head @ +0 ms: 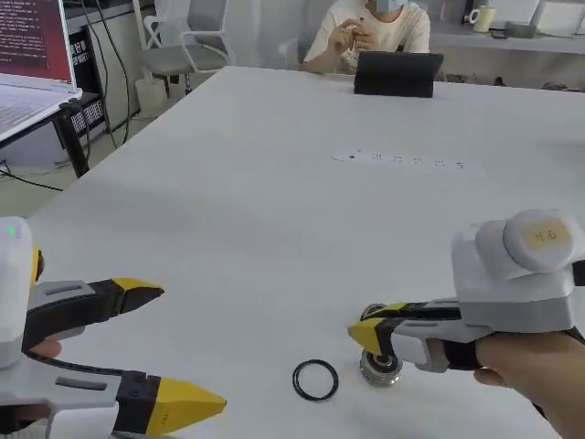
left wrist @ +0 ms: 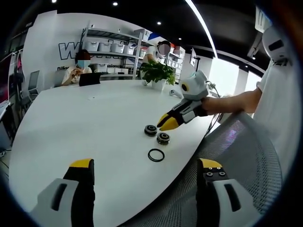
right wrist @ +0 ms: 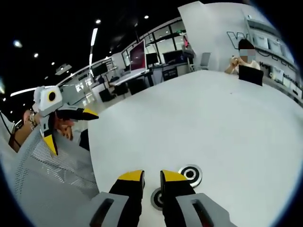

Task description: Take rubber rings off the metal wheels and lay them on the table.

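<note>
Starting with the head view, we see the right gripper [head: 370, 335] low over the near wheel [head: 380, 366]. Its jaws are drawn almost together. We judge it sits there to work that wheel's ring loose. The far wheel [head: 373, 313] stands just behind the tips. One loose rubber ring [head: 315, 380] lies flat on the tabletop [head: 274, 183], just beside the near wheel and not touching it, so it looks already laid down. The left gripper [head: 169, 347] hangs well apart to the left with its jaws wide apart and empty, probably on standby to steady a wheel.

From the left gripper view, the left gripper [left wrist: 146, 165] has its jaws spread with nothing between them. The right gripper [left wrist: 169, 122] points down at the far wheel [left wrist: 151, 130] and near wheel [left wrist: 163, 138], which stand close together. The loose rubber ring [left wrist: 156, 155] lies nearer us. The shelf bins [left wrist: 106, 46] are too far off to read their contents, and a pot holds a green plant [left wrist: 156, 73].

From the right gripper view, the right gripper [right wrist: 151, 176] shows only a narrow gap. The near wheel [right wrist: 157, 198] sits under the jaws, and we cannot tell whether they nip it. The far wheel [right wrist: 191, 174] carries a black band. The left gripper [right wrist: 70, 127] is spread open off the table edge. No container is in play.
</note>
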Motion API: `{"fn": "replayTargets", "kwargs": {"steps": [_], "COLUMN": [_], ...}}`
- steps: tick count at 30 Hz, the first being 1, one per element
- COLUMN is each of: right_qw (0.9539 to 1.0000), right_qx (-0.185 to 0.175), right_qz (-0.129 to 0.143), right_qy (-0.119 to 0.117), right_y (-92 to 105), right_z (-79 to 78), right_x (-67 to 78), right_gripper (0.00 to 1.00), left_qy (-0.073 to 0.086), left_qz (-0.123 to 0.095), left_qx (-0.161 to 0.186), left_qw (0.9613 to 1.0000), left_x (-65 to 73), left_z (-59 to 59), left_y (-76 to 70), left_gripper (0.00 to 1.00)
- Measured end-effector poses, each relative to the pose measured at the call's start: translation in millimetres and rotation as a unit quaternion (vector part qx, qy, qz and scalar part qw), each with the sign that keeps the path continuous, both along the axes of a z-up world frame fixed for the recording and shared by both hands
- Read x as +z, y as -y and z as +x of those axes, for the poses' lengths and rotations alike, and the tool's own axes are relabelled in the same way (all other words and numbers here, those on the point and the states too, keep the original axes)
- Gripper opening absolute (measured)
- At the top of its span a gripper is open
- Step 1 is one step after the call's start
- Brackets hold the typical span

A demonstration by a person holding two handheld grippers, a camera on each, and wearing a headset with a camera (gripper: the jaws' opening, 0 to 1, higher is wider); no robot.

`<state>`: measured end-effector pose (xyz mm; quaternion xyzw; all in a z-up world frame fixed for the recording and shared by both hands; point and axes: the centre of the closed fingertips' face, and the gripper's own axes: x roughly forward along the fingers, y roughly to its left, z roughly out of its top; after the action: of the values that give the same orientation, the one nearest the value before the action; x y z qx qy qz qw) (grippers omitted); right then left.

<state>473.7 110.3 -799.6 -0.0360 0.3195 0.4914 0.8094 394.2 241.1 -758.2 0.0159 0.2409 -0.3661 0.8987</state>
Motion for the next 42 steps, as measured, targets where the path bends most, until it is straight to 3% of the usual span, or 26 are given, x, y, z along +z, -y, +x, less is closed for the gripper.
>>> {"fn": "replayTargets", "kwargs": {"steps": [13,22,27,29,36,42], "right_qw": [0.9961,0.9903,0.9883,0.9877,0.9877,0.9881], "right_qx": [-0.08,-0.127,-0.143,-0.147,-0.149,-0.148], "right_qz": [0.036,0.054,0.05,0.048,0.039,0.031], "right_qy": [0.003,-0.015,-0.022,-0.024,-0.028,-0.03], "right_y": [34.4,58.4,66.3,68.0,70.6,72.5], "right_z": [29.3,36.9,39.2,39.9,39.3,38.4], "right_x": [13.6,12.2,7.8,5.9,0.8,-3.1], "right_gripper": [0.11,0.11,0.11,0.11,0.11,0.11], "left_qy": [-0.002,0.027,0.045,0.063,0.119,0.148], "left_qz": [-0.011,-0.006,-0.015,-0.017,-0.012,0.001], "left_qx": [-0.009,-0.021,-0.022,-0.027,-0.044,-0.072], "left_qw": [0.9999,0.9994,0.9986,0.9975,0.9919,0.9865], "left_x": [1.3,12.4,29.9,42.0,84.5,103.9], "left_z": [-1.6,0.2,4.6,9.5,36.5,61.0], "left_y": [5.0,6.8,6.7,8.7,16.3,28.5], "left_gripper": [0.87,0.86,0.86,0.86,0.85,0.84]}}
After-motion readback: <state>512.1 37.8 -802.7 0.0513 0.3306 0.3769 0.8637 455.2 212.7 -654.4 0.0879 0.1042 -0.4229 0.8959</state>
